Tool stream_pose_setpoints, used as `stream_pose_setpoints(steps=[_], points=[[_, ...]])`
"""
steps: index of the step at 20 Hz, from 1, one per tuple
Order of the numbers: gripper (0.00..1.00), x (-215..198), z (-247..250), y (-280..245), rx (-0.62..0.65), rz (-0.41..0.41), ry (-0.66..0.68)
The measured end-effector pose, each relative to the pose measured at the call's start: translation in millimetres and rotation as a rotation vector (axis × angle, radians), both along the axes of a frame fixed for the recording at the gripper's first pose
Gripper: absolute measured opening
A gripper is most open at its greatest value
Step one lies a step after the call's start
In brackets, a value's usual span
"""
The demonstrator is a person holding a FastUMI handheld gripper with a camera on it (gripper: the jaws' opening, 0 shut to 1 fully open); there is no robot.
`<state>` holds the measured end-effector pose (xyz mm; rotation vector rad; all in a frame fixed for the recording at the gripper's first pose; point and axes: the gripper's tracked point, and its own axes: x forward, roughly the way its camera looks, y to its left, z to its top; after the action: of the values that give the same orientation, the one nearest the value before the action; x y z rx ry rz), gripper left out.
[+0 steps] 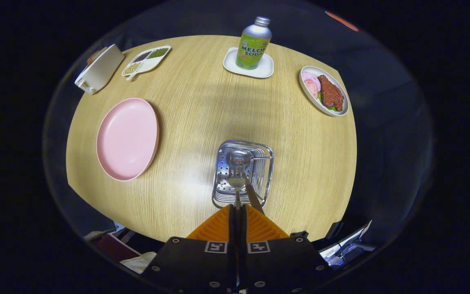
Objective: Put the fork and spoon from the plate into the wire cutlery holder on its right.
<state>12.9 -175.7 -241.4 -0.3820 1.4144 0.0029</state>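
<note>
Wooden table [202, 110], claw [238, 208] gripping spoon [237, 169] over holder [259, 153]

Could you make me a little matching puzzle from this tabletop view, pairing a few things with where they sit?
Things:
1. round pink plate
2. green melon soda bottle
3. silver metal spoon
4. white divided dish of beans

Places:
A. on a white square coaster
B. held between the gripper fingers, over the wire cutlery holder
C. bare, left of the holder
D. far corner, beside a white box

Pairs: 1-C, 2-A, 3-B, 4-D
</note>
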Motion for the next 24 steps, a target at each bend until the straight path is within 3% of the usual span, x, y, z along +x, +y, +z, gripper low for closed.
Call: stream_pose_setpoints(steps=[6, 11, 14, 17, 22, 24], points=[[0.07, 7, -2, 8, 0.030, -0.004, -0.008], [0.13, 25, 29, 17, 0.063, 0.009, -0.139], [0.32, 43, 65, 27, 0.123, 0.006, -0.285], [1.00, 62, 107, 33, 0.158, 0.035, -0.443], [1.00, 87, 211, 53, 0.242, 0.072, -0.794], [1.00, 78, 258, 54, 0.285, 0.075, -0.927]])
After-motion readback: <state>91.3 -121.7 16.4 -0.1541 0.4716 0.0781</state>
